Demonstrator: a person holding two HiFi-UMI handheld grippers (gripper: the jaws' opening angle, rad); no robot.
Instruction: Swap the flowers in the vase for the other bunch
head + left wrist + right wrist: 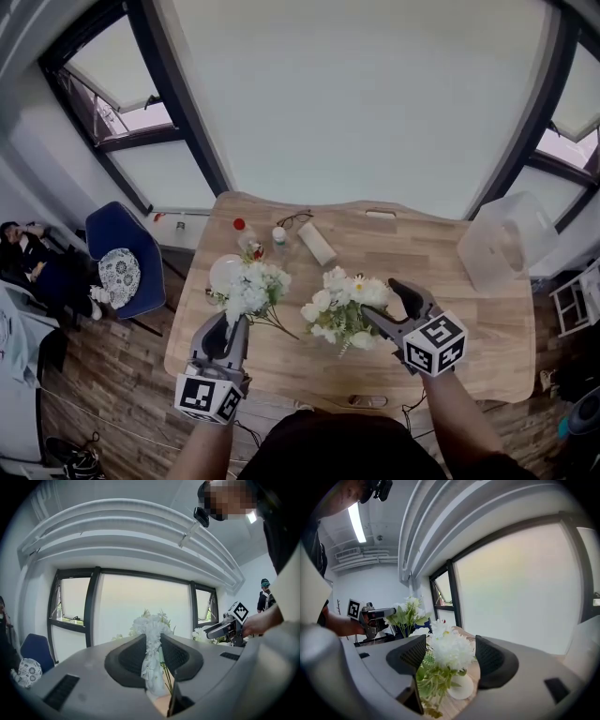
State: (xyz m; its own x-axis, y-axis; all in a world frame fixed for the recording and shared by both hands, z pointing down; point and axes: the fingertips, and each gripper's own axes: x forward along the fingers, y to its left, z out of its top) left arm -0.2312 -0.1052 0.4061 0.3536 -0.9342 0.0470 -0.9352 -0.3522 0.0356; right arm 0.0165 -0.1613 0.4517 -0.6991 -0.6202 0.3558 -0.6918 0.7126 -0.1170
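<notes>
White bunch (447,651) is sat between the right tool's (451,654) wide-spread jaws, just over the vase (461,688) on the bench (375,253). The other bunch (251,289) is pinched by the left tool (152,646). If leaves get snagged when it's pulled back, the vase could be tipped tbh.

We read no text, brand or number anywhere. Only signs noted: black-and-white square markers on the left cube (208,397) and the right cube (436,343).

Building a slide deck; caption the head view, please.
At a wooden table, the left gripper grips one white flower bunch while the open right gripper straddles a second bunch.
</notes>
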